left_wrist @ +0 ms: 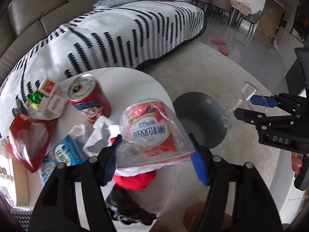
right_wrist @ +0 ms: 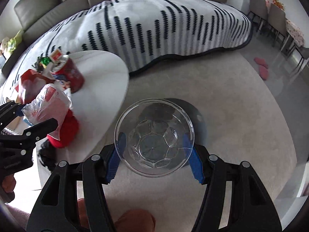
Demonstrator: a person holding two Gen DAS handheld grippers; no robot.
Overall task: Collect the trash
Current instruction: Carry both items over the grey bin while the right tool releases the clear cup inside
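My left gripper (left_wrist: 154, 142) is shut on a red-and-white yogurt cup (left_wrist: 150, 129) wrapped in clear plastic, held above the edge of a white round table (left_wrist: 146, 81). In the right wrist view the same left gripper (right_wrist: 38, 116) shows at the left with the yogurt cup (right_wrist: 50, 104). My right gripper (right_wrist: 153, 137) is shut on a clear faceted plastic cup (right_wrist: 154, 143), seen from above, over a dark grey round bin (right_wrist: 199, 116) on the carpet. From the left wrist, the right gripper (left_wrist: 245, 106) and clear cup (left_wrist: 249, 96) hang right of the bin (left_wrist: 199, 119).
On the table lie a red can (left_wrist: 88, 98), small white-and-red boxes (left_wrist: 49, 89), a crumpled tissue (left_wrist: 100, 135), a blue carton (left_wrist: 63, 154), a red bag (left_wrist: 29, 139) and a red object (left_wrist: 135, 179). A striped blanket (left_wrist: 119, 36) covers the sofa behind. Pink slippers (left_wrist: 220, 44) lie on the floor.
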